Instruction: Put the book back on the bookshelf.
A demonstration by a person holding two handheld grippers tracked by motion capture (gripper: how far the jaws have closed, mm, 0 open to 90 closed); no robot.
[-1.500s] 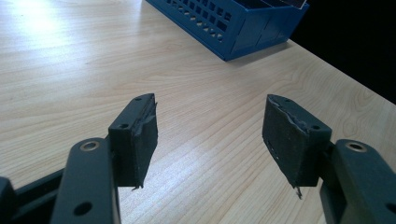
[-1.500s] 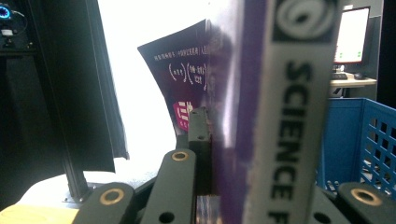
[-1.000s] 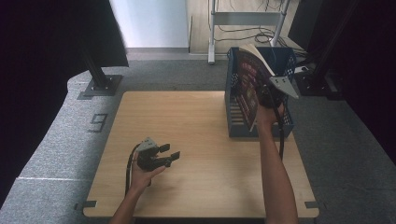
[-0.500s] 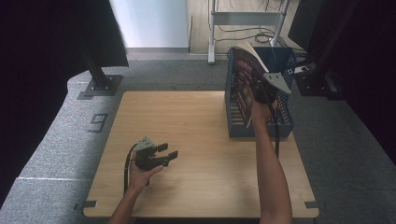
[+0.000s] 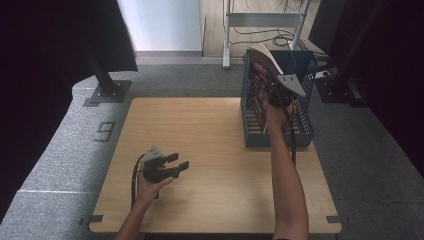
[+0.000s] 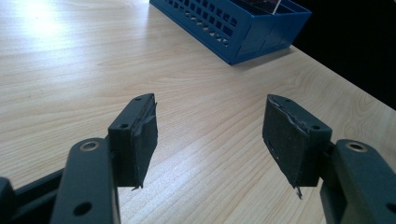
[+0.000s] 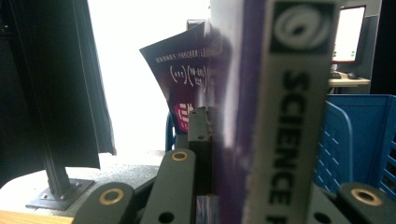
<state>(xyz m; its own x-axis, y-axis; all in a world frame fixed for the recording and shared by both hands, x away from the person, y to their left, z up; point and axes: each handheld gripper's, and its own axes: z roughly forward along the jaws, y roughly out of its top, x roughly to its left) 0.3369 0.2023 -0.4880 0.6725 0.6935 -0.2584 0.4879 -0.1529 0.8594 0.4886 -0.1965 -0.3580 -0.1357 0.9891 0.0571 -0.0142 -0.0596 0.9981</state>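
Note:
My right gripper (image 5: pixel 276 96) is shut on a purple book (image 5: pixel 258 80) held upright over the blue slotted basket (image 5: pixel 305 127) at the table's far right. In the right gripper view the book's spine (image 7: pixel 289 116) reads "SCIENCE" and stands between the jaws of the right gripper (image 7: pixel 247 140); a dark cover leaf (image 7: pixel 180 79) bends away to its left. Low on the near left of the wooden table (image 5: pixel 210 135), my left gripper (image 5: pixel 178 160) rests in the person's hand. Its jaws stand open with nothing between them, and the left gripper (image 6: pixel 210 126) points toward the basket (image 6: pixel 233 28).
The basket wall (image 7: pixel 355 140) rises just right of the book. Black stands (image 5: pixel 105 80) and a metal rack (image 5: pixel 265 20) sit on the grey floor beyond the table. Bare wood (image 6: pixel 70 70) stretches between the two hands.
The right hand has carried the book a little to the left over the basket. The left hand and its gripper have stayed put.

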